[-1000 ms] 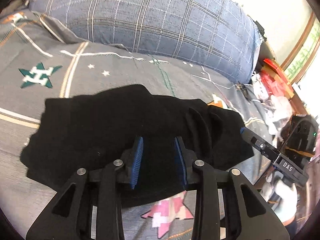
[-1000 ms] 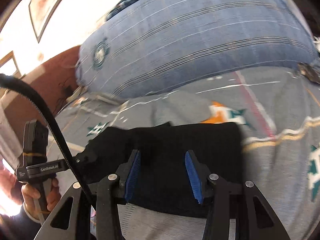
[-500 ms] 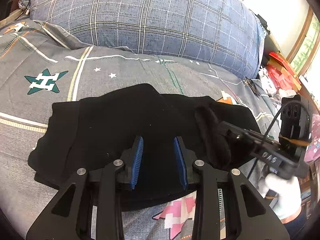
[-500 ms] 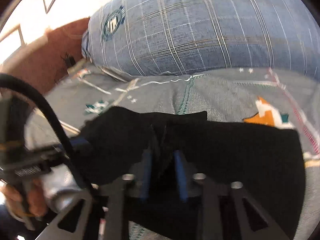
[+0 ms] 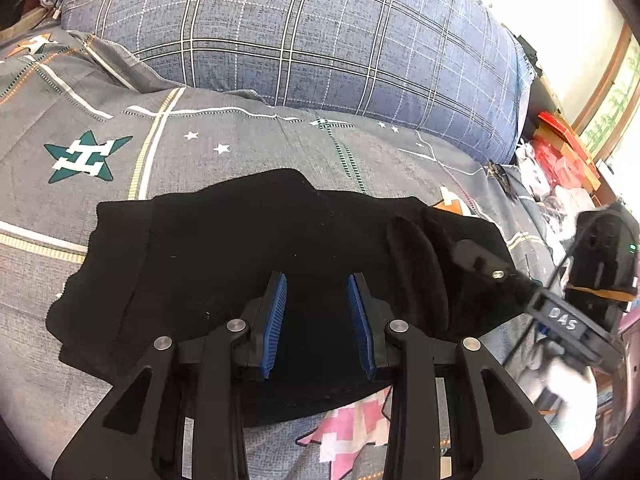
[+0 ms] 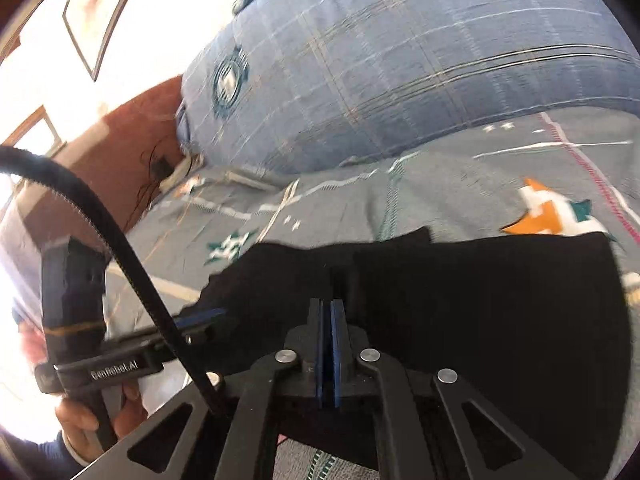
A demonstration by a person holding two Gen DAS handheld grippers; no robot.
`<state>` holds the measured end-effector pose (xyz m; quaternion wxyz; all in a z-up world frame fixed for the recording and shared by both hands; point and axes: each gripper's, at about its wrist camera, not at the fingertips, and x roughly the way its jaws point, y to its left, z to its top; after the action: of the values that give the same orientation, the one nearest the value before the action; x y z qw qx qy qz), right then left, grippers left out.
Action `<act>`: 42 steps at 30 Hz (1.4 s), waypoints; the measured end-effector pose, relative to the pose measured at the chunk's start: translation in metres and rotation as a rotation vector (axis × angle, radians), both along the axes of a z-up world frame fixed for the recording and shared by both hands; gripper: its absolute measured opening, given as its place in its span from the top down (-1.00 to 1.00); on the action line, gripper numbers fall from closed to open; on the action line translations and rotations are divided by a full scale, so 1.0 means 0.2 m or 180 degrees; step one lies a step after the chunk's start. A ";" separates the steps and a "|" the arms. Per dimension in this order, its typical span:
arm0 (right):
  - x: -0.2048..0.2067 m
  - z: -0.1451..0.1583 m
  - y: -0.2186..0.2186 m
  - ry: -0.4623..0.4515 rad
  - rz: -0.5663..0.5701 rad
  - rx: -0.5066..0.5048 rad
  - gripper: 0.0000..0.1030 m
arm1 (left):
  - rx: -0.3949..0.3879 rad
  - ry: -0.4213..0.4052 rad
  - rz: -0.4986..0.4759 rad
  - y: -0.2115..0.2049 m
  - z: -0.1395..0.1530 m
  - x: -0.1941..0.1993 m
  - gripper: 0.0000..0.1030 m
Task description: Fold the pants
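My right claw [image 6: 328, 316] pinched the black pants [image 5: 248, 264] on the bed [image 5: 240, 148]; my left claw [image 5: 316, 312] hung open above them.

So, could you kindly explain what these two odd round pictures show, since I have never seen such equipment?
No robot here: a person holds a two-fingered black tool in each hand, each with a fisheye camera looking along its blue-padded fingers. One picture looks from the left gripper, the other from the right gripper. Each tool also shows at the edge of the other's view. On the grey patterned bedsheet lie black fabric pants, with a big blue plaid pillow behind. The right gripper is shut, apparently pinching a fold of the pants. The left gripper's jaws stand apart over the cloth, not pressing it.
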<state>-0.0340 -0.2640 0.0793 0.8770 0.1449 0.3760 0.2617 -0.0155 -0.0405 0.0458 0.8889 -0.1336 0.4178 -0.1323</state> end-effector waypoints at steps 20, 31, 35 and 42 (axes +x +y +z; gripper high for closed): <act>0.03 -0.06 0.13 0.0090 0.0390 -0.0510 0.94 | -0.0182 -0.0007 0.0289 0.17 0.02 -0.03 0.34; 0.04 0.02 0.38 -0.0131 0.0800 -0.0464 0.16 | -0.1074 0.0139 0.0991 0.58 -0.12 -0.28 -0.11; 0.13 -0.03 0.56 -0.0165 0.0785 -0.0887 0.16 | -0.1055 0.0194 0.1292 0.65 -0.17 -0.39 -0.11; 0.26 -0.17 0.75 -0.0041 0.0728 -0.0998 -0.05 | -0.1317 0.0281 0.1344 0.69 -0.24 -0.42 -0.11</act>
<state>0.0182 -0.1135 0.0453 0.8557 -0.0389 0.4206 0.2989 -0.1004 0.0982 -0.0021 0.8316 -0.4015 0.3832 -0.0208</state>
